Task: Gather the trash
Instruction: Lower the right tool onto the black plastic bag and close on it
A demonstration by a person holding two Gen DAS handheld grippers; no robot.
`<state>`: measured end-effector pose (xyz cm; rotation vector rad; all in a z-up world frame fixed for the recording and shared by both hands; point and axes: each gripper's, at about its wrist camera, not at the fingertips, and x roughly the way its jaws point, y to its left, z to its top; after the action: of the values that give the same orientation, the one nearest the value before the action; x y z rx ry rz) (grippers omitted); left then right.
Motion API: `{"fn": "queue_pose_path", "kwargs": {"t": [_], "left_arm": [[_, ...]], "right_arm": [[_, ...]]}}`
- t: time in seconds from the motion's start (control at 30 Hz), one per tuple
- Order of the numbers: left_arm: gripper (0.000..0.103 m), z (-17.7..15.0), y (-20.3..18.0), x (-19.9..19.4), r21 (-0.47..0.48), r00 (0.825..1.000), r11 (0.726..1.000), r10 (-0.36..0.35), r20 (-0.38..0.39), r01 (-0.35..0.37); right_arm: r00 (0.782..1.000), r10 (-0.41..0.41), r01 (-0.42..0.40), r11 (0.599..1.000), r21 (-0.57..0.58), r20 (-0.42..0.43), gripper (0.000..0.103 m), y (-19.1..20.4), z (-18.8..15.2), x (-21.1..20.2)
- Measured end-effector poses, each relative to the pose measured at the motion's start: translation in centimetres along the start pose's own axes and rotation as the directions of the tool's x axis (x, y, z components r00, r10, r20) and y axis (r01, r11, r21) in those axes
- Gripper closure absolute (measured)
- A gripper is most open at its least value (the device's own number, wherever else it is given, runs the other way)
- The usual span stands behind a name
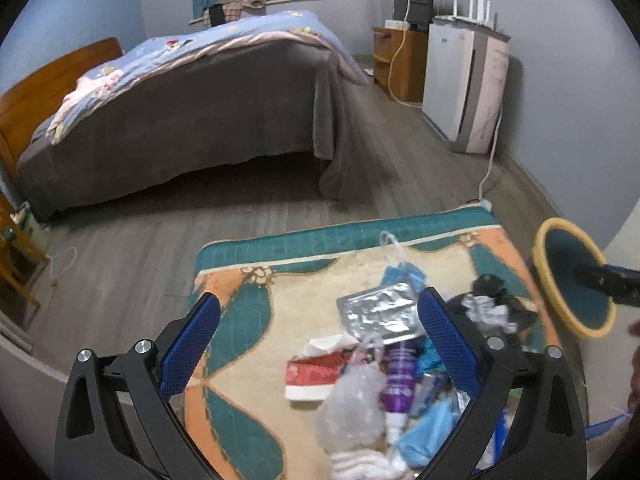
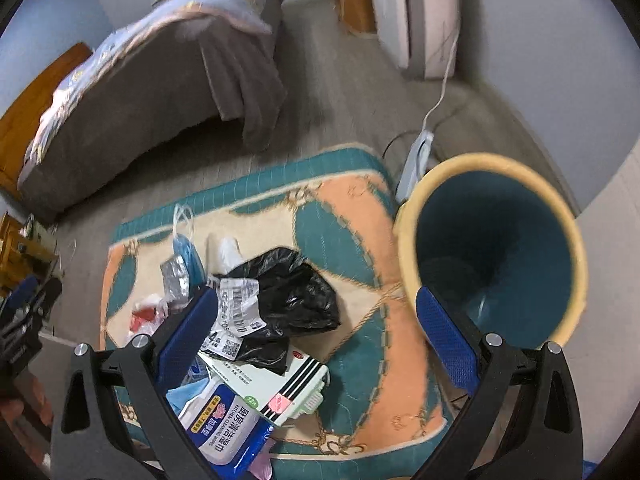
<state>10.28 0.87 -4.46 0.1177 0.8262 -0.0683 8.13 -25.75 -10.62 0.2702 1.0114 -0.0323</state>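
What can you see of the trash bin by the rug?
The trash bin is a round, tapered container, dark teal inside with a pale yellow rim, plastic by the look of it. It lies tilted with its mouth toward the right wrist camera, at the right edge of the patterned rug, a white power strip just behind it. Inside looks mostly empty; a dark shape sits near the bottom, unclear what. The right tongs are open and not touching it.

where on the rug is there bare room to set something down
Free: the rug's left half, from the red wrapper to its edge, and the strip between black bag and bin. Crowded: the central trash pile.
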Motion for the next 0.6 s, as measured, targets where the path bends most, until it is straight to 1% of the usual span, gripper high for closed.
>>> {"fn": "queue_pose_path", "kwargs": {"t": [0.13,0.23,0.33,0.43,0.5,0.6], "left_arm": [[0.005,-0.3,0.6,2.5,0.001,0.999,1.000,0.014,-0.036,-0.014],[0.005,-0.4,0.4,4.0,0.009,0.998,1.000,0.003,-0.063,-0.002],[0.005,-0.9,-0.4,5.3,0.063,0.996,0.998,0.012,-0.084,-0.007],[0.005,-1.4,-1.7,6.8,0.117,0.993,0.993,-0.010,-0.118,0.024],[0.005,-1.7,-2.9,7.7,0.157,0.990,0.986,-0.034,-0.135,0.056],[0.006,-2.0,-4.5,8.8,0.219,0.987,0.973,-0.039,-0.154,0.073]], "right_arm": [[0.997,-0.031,0.029,0.999,-0.032,-0.072,0.006,0.4,-0.1,3.5],[0.993,-0.027,0.024,0.999,-0.027,-0.113,0.006,0.1,-0.1,5.7],[0.991,0.004,-0.007,1.000,-0.016,-0.133,0.006,0.4,0.2,7.0],[0.988,0.040,-0.045,0.998,-0.035,-0.149,0.006,1.4,0.1,7.4],[0.986,0.038,-0.050,0.996,-0.073,-0.163,0.006,2.4,-0.1,7.4],[0.985,0.060,-0.082,0.987,-0.137,-0.161,0.007,3.8,-0.3,7.3]]}}
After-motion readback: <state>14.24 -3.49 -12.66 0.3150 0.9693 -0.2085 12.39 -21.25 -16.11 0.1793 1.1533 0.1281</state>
